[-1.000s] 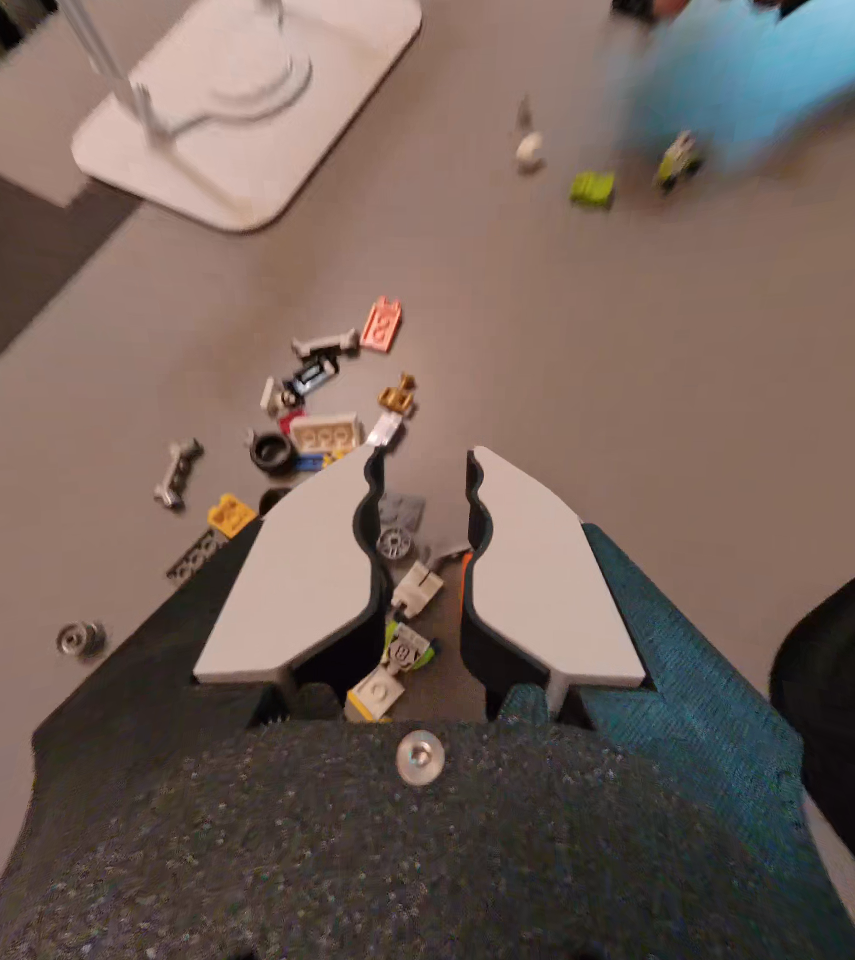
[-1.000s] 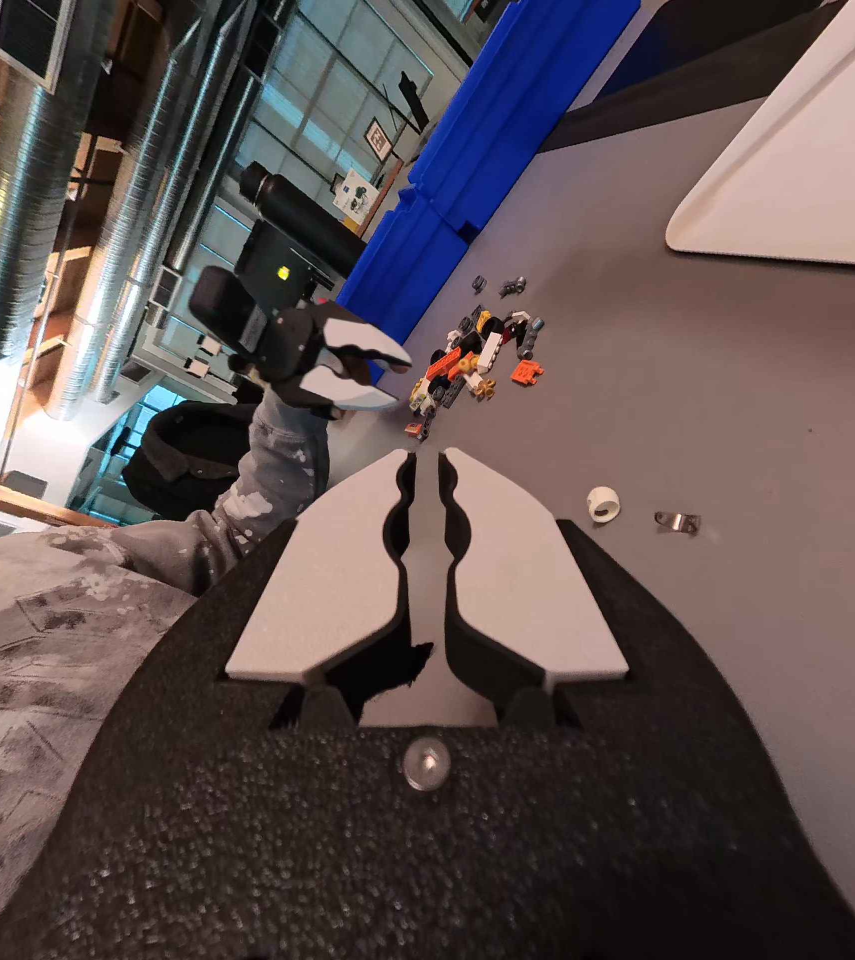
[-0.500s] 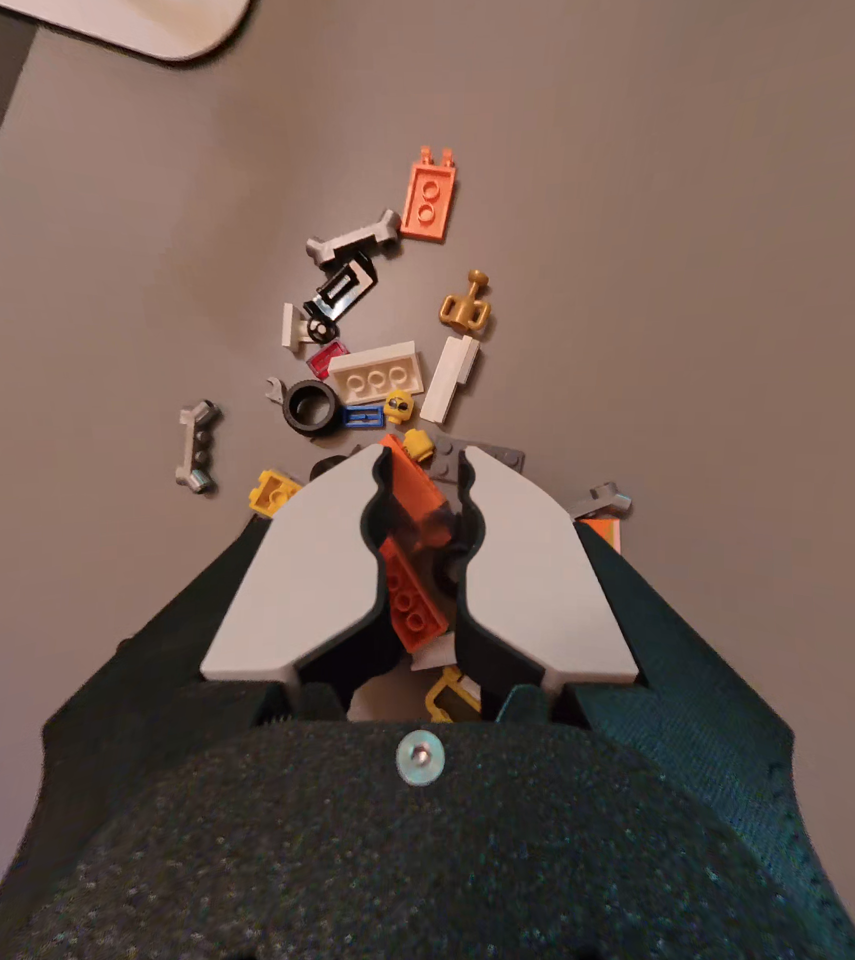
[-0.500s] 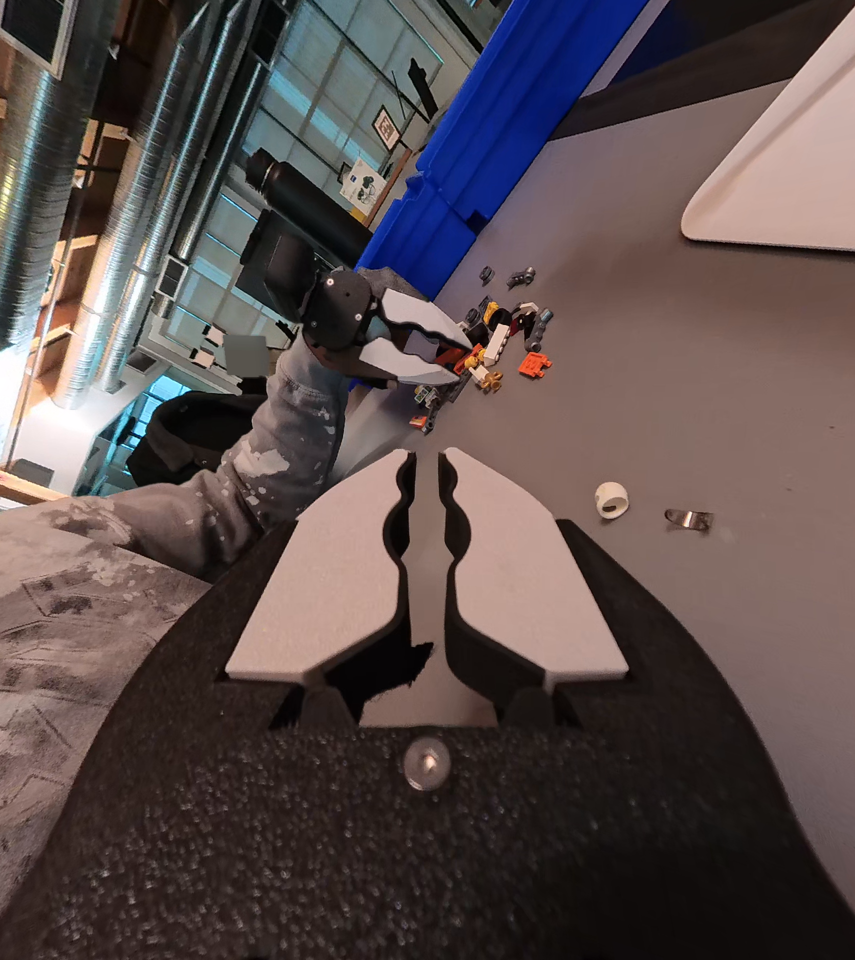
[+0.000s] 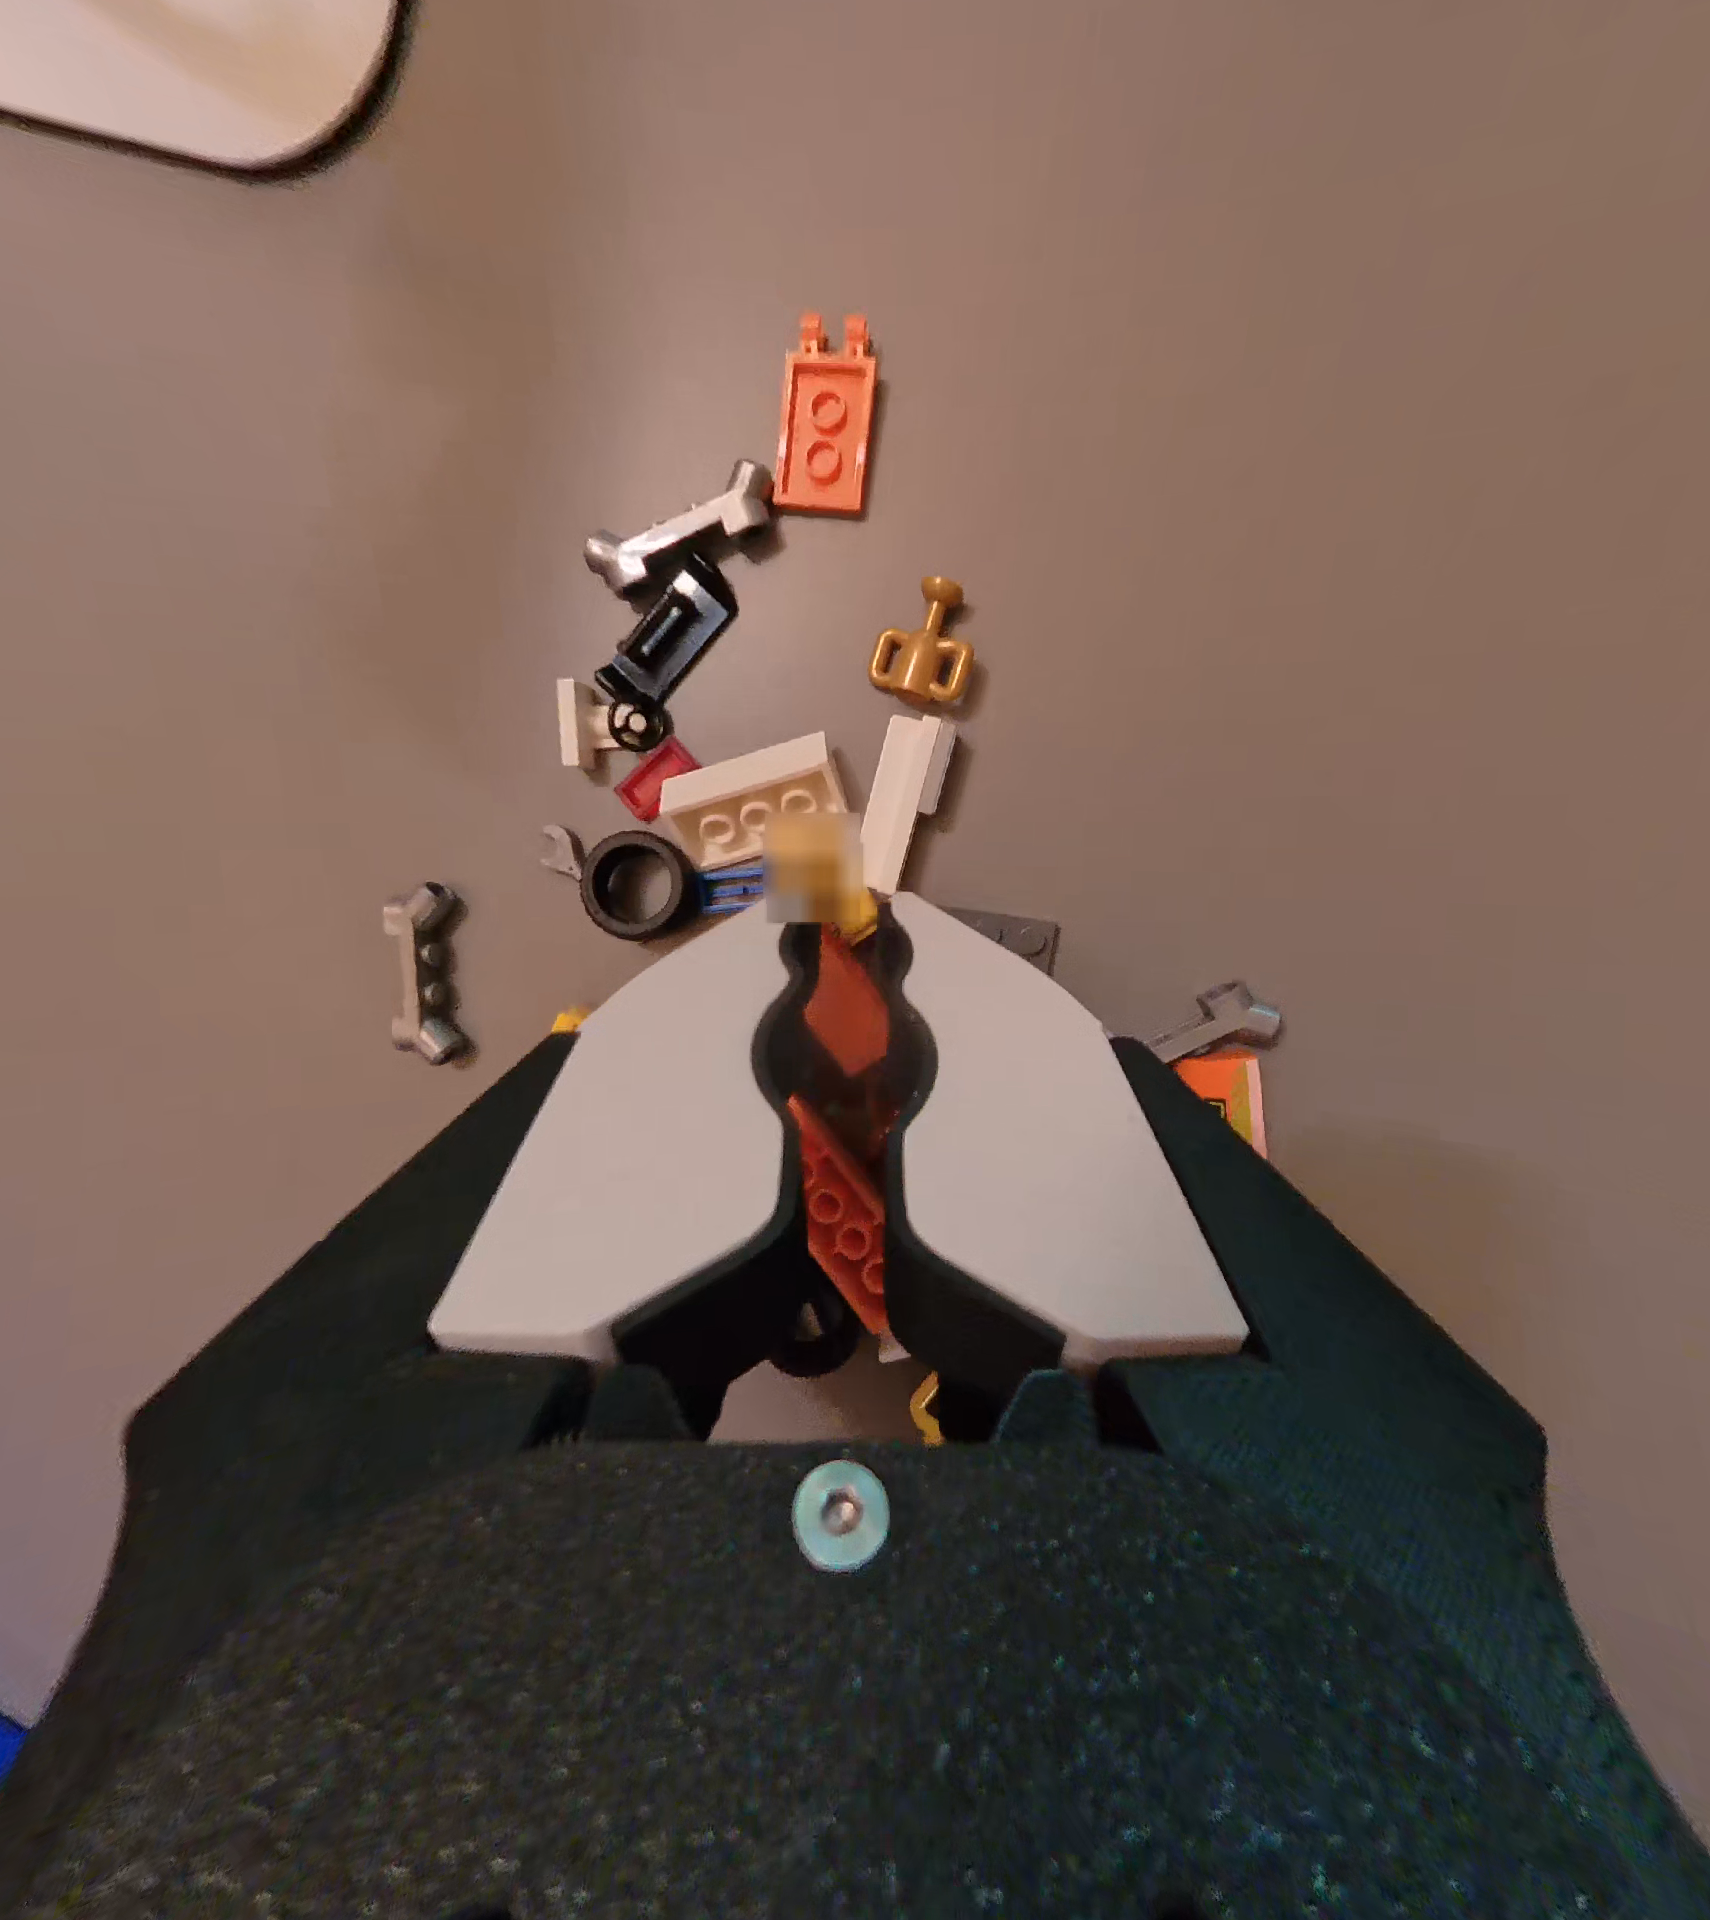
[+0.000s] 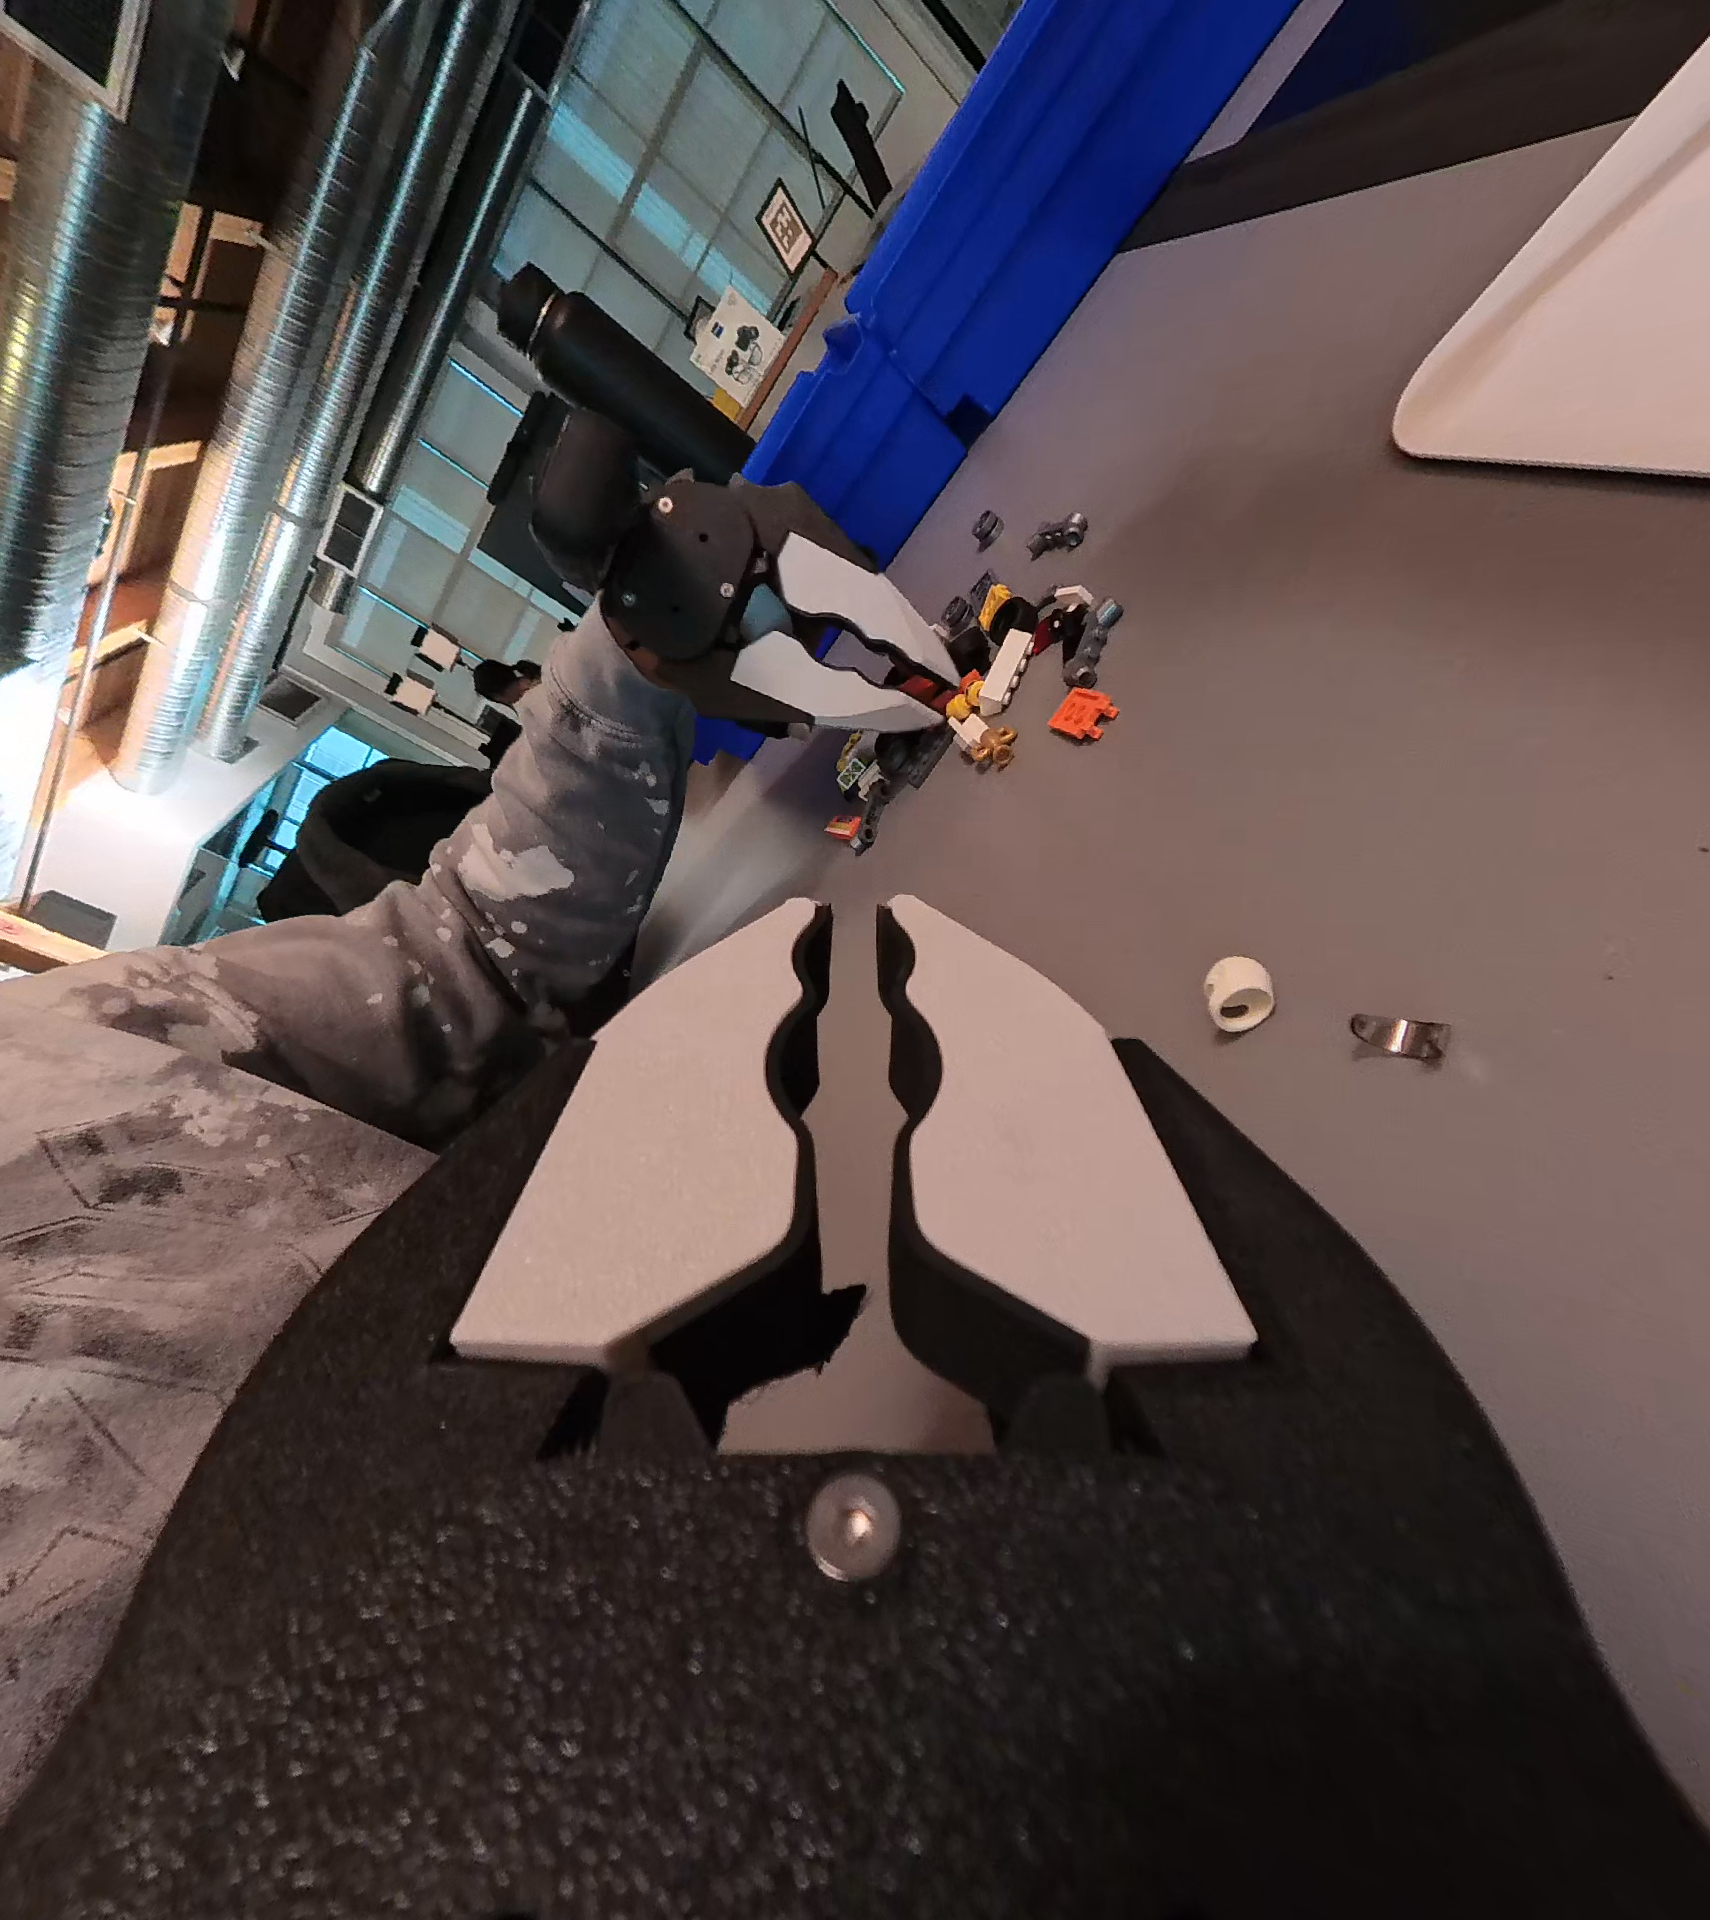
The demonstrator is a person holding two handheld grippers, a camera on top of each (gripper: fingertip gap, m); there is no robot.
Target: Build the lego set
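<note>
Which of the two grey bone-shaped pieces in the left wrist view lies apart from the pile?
The lower-left grey bone piece: bare table surrounds it. The other bone piece lies at the pile's top, beside the orange clip plate.

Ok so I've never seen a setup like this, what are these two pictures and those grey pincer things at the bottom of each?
They are hand-held grippers, one in each of a person's hands, with a camera on each looking forward along its two jaws. One picture comes from the left gripper, the other from the right gripper.

The left view looks down on a grey table strewn with Lego pieces: an orange plate, a gold trophy, a black tyre, a cream brick, grey bone-shaped bars. Its jaws are nearly closed around a dark orange piece.

The right view looks across the same table from the side, jaws slightly apart and empty. It shows the left gripper at the pile, the person's sleeve, a white ring and a metal clip.
</note>
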